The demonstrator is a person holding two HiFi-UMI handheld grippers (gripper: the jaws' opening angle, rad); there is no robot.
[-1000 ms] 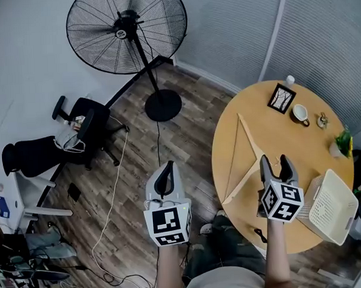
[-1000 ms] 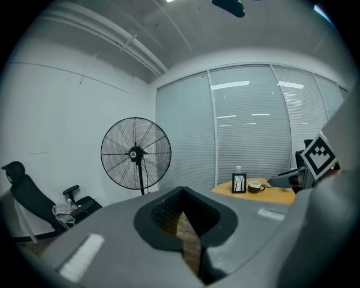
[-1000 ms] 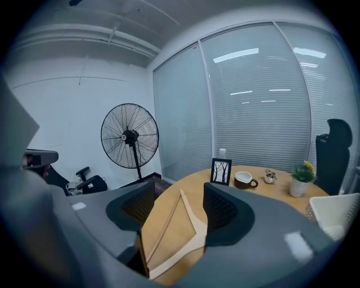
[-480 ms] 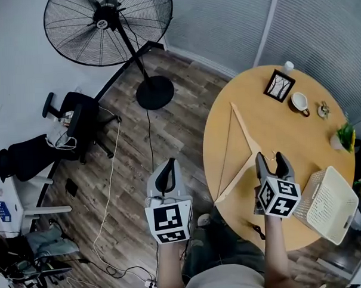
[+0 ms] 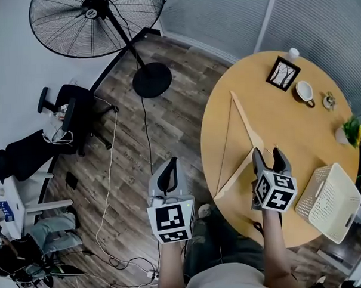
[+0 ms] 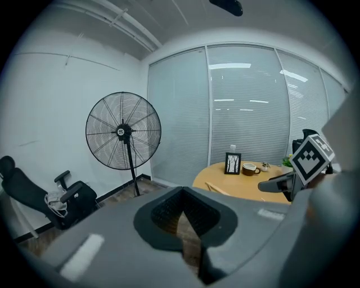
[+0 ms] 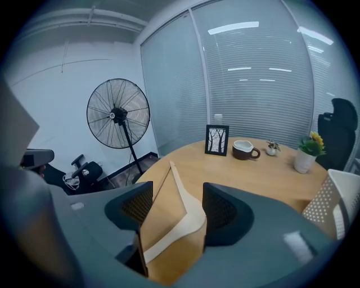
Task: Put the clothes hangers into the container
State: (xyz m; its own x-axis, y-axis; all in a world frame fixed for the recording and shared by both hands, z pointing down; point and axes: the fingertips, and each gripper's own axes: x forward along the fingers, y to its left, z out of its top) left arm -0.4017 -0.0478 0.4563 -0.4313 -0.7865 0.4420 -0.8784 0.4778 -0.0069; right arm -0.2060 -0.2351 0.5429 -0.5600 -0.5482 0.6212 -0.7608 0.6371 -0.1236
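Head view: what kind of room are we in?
Probably a small office or meeting room. It has a round wooden table, a black office chair on a wood-plank floor, a pedestal fan, and a wall of slatted blinds.

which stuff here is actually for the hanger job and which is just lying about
For the job:
- wooden hanger
- white perforated basket

Just lying about:
- picture frame
- mug
- potted plant
- white bottle
- standing fan
- office chair
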